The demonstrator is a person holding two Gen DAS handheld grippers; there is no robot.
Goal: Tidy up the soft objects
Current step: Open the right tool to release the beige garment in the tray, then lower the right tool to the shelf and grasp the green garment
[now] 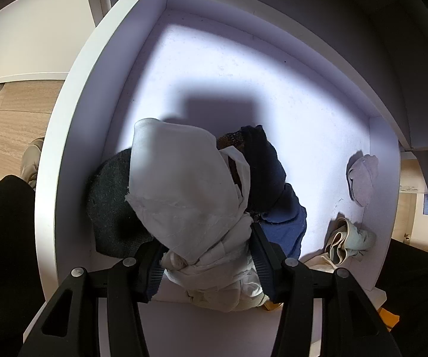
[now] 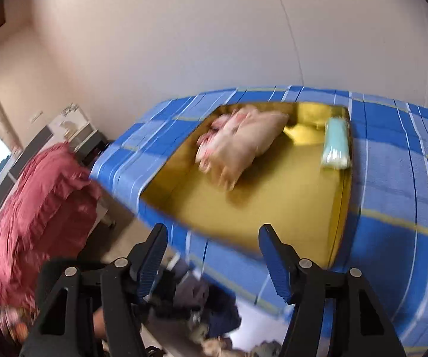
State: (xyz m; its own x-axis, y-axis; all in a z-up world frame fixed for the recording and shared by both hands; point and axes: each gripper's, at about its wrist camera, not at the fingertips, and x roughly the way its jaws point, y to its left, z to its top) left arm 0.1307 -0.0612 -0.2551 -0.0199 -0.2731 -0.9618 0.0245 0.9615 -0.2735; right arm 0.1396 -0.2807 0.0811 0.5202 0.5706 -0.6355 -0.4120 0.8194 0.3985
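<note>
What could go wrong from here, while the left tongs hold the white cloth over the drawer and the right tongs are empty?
1. The white cloth bundle hangs loosely beyond the left tongs; a fold might slip free or drag the dark blue garment beneath it.
2. The right wrist view is blurred, so the open right tongs may misjudge their reach toward the beige pillow on the yellow surface.
</note>
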